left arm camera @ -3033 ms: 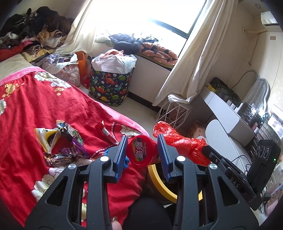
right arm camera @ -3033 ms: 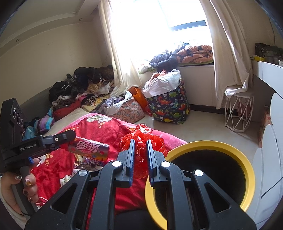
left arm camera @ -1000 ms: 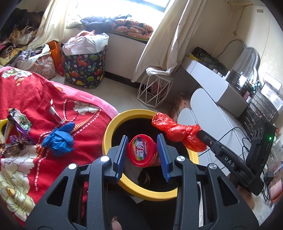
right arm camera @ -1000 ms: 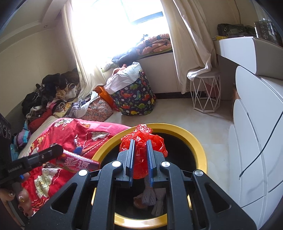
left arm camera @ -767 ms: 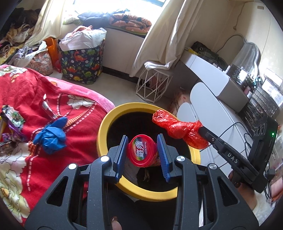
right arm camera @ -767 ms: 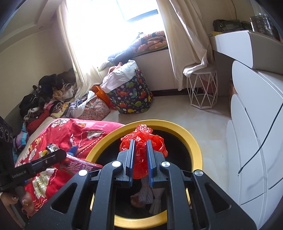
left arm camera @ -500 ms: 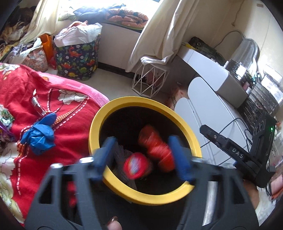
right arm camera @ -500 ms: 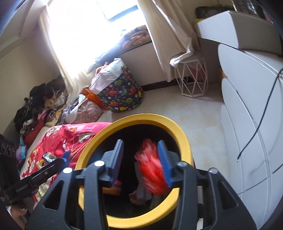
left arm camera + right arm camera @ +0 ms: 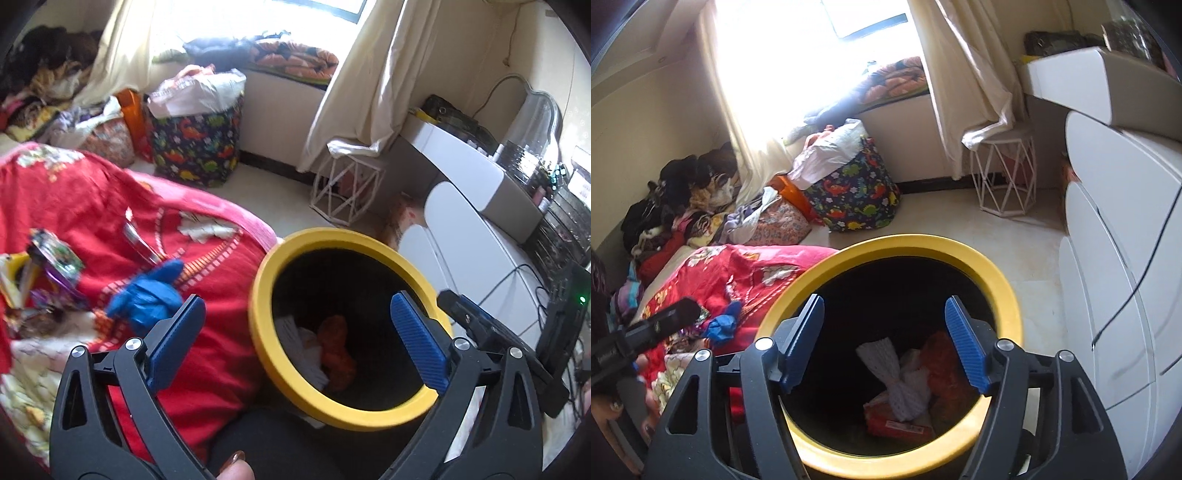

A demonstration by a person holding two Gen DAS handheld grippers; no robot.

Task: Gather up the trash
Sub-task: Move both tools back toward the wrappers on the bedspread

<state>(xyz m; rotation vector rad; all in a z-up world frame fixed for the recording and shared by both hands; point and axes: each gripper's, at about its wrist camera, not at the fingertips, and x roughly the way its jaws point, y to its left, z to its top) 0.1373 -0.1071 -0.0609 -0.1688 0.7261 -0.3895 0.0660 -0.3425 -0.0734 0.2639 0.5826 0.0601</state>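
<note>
Nearest, the left gripper [image 9: 295,336] and right gripper [image 9: 886,341] are seen spread wide and empty, their jaws having just been opening. Below them, crumpled red plastic trash [image 9: 945,363] is seen inside the round yellow-rimmed black bin [image 9: 1004,295]. Farther left, a blue crumpled glove [image 9: 147,295] is left on the red floral bedspread [image 9: 85,199].

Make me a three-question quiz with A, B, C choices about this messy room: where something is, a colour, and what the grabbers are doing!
1. Where is the blue glove?
A on the red blanket
B inside the bin
C on the wire stool

2. What colour is the bin's rim?
A green
B yellow
C white

3. The left tool and right tool are:
A both shut on trash
B both open and empty
C one open, one shut

Answers: 1 A, the glove lies on the blanket beside the bin. 2 B, the ring is yellow. 3 B, both stand apart, nothing between.
</note>
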